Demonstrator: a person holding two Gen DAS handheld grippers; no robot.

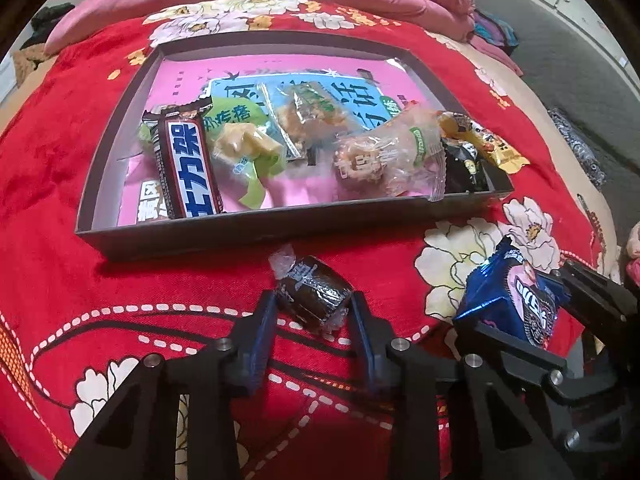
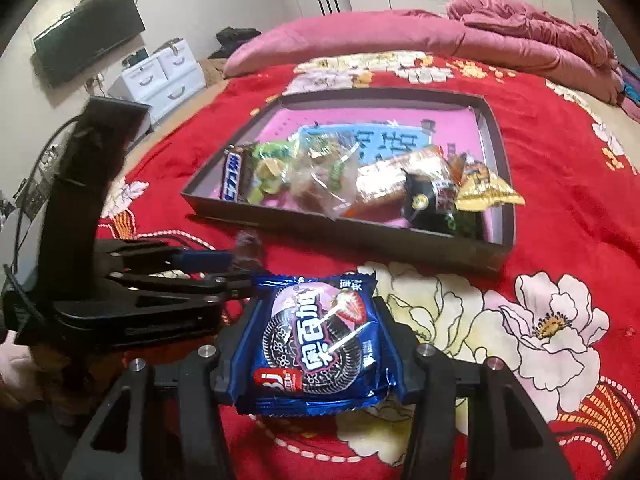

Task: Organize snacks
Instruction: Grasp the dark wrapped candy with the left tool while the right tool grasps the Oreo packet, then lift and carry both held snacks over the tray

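Note:
On the red flowered blanket, just in front of the tray, a dark foil-wrapped candy (image 1: 316,292) sits between the blue pads of my left gripper (image 1: 314,306), which press on both its sides. My right gripper (image 2: 316,312) is shut on a blue cookie packet (image 2: 316,344) with a strawberry picture, held slightly off the blanket. That packet (image 1: 492,292) and the right gripper (image 1: 520,308) also show at the right of the left wrist view. The left gripper (image 2: 236,268) appears side-on at the left of the right wrist view. A dark shallow tray (image 1: 256,228) with a pink floor lies beyond both.
The tray (image 2: 360,228) holds several snacks: a chocolate bar (image 1: 184,164), a green packet (image 1: 244,144), clear pastry packets (image 1: 380,152), and black and yellow packets at its right end. A pink quilt (image 2: 440,36) lies behind. White drawers (image 2: 160,76) stand beside the bed.

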